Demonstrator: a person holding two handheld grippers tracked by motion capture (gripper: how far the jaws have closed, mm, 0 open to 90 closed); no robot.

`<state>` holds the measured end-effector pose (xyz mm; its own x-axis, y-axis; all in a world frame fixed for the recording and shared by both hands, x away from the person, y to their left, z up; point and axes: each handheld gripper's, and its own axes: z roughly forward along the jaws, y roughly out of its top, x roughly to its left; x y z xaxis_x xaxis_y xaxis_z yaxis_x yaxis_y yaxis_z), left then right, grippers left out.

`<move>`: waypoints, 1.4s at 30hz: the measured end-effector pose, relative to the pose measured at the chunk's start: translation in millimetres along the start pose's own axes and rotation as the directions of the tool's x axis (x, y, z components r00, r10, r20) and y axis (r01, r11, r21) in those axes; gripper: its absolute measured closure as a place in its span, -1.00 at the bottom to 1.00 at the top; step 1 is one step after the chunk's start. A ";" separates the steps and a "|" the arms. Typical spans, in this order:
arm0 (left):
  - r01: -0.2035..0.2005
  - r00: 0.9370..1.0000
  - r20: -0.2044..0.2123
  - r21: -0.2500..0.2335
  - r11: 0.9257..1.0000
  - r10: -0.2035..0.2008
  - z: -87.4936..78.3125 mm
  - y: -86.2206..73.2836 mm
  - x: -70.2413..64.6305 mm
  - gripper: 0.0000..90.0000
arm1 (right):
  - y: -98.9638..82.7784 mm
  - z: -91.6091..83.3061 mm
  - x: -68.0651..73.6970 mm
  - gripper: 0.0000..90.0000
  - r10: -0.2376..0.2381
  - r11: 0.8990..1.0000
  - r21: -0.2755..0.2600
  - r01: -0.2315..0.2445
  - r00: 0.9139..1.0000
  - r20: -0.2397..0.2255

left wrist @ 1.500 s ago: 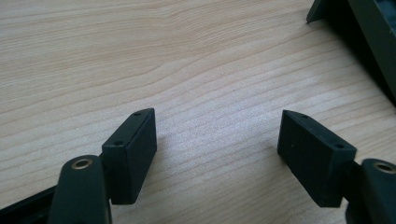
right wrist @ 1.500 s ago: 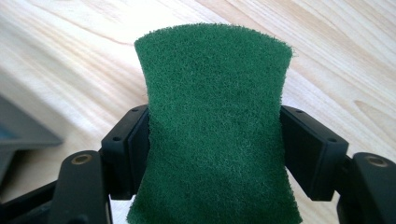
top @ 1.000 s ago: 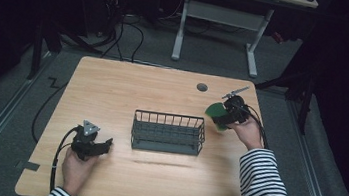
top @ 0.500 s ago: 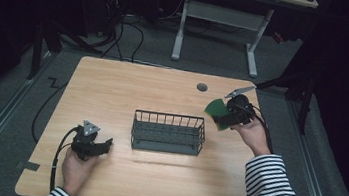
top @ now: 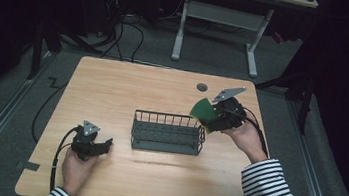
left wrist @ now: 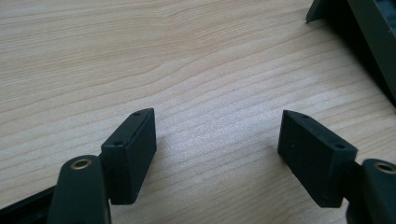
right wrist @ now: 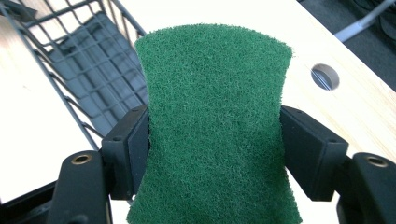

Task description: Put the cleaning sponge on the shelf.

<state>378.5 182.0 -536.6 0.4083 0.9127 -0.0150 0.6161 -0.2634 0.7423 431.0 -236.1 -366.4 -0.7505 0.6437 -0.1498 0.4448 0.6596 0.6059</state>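
1. Your right claw [top: 210,116] is clamped across the waist of the green scouring pad [right wrist: 215,126], the pads pinching its two edges so it bows slightly.
2. Since a second ago that claw has risen and come nearer the wire basket [top: 168,133]; the pad now hangs off the desk, just above and beside the basket's right end.
3. I judge the pad is on its way into the basket, which lies ahead of and below the claw.
4. Your left claw [left wrist: 217,149] rests low over bare desk [top: 128,87], wide open and empty, the basket's corner ahead of it.
5. The desk is pale wood with a cable hole [top: 202,87] beyond the right claw; the room around is dark, with another desk's legs behind.
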 end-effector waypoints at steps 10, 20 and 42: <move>0.000 1.000 0.001 0.000 1.000 0.000 0.0 0.0 0.0 -0.37 | 8.1 16.4 19.3 -0.33 -0.037 0.999 -0.007 0.037 0.998 -0.053; -0.001 1.000 0.002 0.002 1.000 0.001 -0.1 0.0 0.0 -0.37 | 14.5 39.5 34.4 -0.33 -0.079 0.997 0.021 0.080 0.996 -0.051; 0.002 1.000 0.003 0.000 1.000 -0.002 -0.1 0.0 0.3 -0.37 | 13.5 61.5 38.2 -0.34 -0.065 0.997 0.040 0.066 0.997 -0.042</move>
<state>378.5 182.3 -536.5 0.4093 0.9122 -0.0186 0.6168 -0.2617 0.7423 438.4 -178.7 -412.0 -0.7976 0.5828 -0.1555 0.4134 0.7158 0.5628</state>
